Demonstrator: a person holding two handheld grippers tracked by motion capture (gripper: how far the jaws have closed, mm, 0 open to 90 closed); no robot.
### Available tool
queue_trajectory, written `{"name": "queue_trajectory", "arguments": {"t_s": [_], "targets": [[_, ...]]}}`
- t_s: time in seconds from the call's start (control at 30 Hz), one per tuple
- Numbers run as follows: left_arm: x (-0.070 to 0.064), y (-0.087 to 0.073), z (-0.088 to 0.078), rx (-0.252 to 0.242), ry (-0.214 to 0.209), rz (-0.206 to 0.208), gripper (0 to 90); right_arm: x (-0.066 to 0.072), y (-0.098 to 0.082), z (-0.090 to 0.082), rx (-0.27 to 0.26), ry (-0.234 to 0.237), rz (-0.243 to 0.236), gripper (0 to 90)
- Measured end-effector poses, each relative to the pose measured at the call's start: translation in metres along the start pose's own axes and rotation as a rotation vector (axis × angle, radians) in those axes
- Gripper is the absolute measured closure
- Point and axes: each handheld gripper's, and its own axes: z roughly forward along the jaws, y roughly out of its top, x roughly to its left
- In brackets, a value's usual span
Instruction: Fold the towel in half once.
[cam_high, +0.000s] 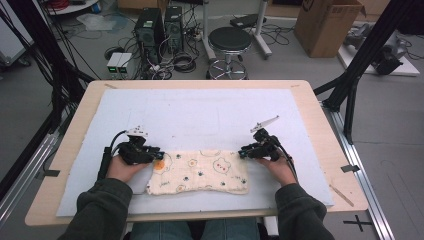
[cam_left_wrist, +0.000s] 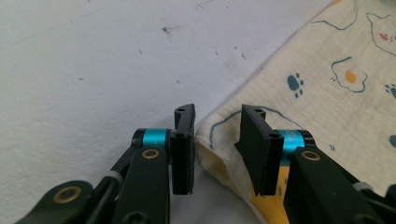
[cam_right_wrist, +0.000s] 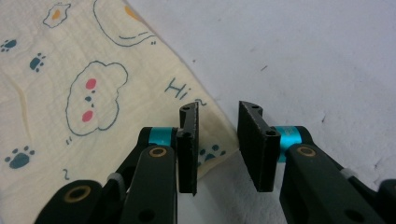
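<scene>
From my screen, the cloth (cam_left_wrist: 327, 93) ran off the frame's right edge beyond the left gripper (cam_left_wrist: 217, 149). Its corner under that claw's right-hand pad stayed hidden. Beside the right gripper (cam_right_wrist: 218, 149), the cloth's left part was cut off, and whether either claw pressed fabric I couldn't tell.

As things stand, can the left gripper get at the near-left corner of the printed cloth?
Probably yes. The left gripper stands open with the corner of the printed cloth lying flat between its jaws on the white mat, and nothing lies in the way.
</scene>
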Motion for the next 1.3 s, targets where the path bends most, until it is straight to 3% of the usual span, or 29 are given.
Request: {"name": "queue_trajectory", "arguments": {"t_s": [0.6, 0.83, 1.13, 1.23, 1.3], "targets": [[-0.0014, 0.0, 0.0005, -0.004, 0.002, -0.002, 63.1, 0.0001, 0.0001, 0.0002, -0.001, -0.006, -0.006, 70.2], [-0.0034, -0.0001, 0.0004, 0.013, 0.002, 0.03, 71.3, 0.0016, 0.0005, 0.0002, 0.005, -0.023, -0.003, 72.9], [-0.0029, -0.0001, 0.0008, 0.008, -0.003, 0.023, 70.5, -0.0001, 0.0005, 0.0004, 0.003, -0.021, -0.005, 74.8], [-0.0026, -0.0001, 0.001, 0.009, 0.001, 0.033, 75.0, 0.0012, 0.0009, 0.0001, 0.011, -0.032, -0.005, 77.8], [-0.0033, -0.0002, 0.0013, 0.012, -0.007, 0.029, 80.9, 0.0003, 0.001, 0.0008, 0.006, -0.015, -0.01, 82.0]]}}
